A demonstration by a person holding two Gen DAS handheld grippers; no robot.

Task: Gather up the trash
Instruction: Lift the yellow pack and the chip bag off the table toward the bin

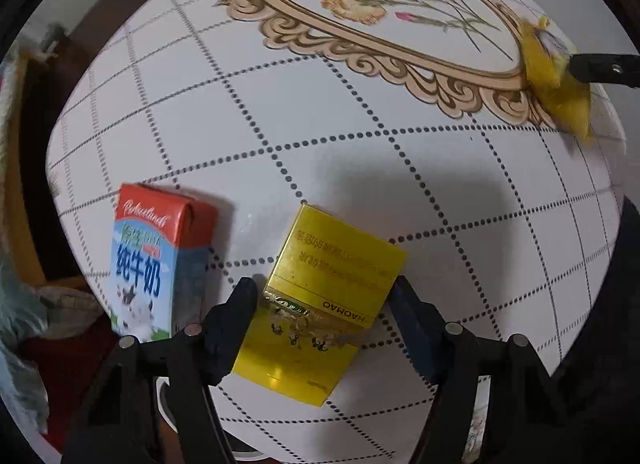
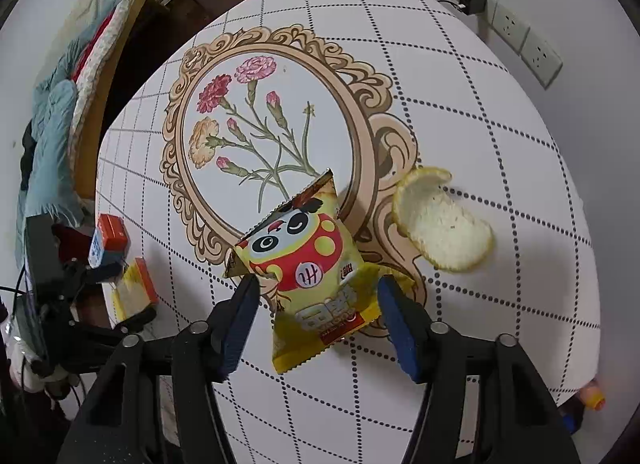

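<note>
1. Trash is lying scattered over the table, and the flower medallion printed on its cloth is serving as the landmark.
2. Milk carton is standing upright at the table edge, well away from the medallion; it is looking stiff, probably light if empty, so flat sides would suit a grip.
3. Box, gold and glossy, is lying flat beside the carton, on the medallion's side of it. Left gripper is straddling it, fingers apart on either side, contact unclear. It is probably rigid but slippery; gripping across the long edges seems best.
4. Snack bag is lying crumpled across the medallion's frame. Right gripper is flanking it with fingers spread, not yet squeezing. Being thin, soft film, it is likely to crush; pinching its puffed middle should hold.
5. Peel is lying just outside the frame, beside the bag: curled, light, likely limp.
</note>
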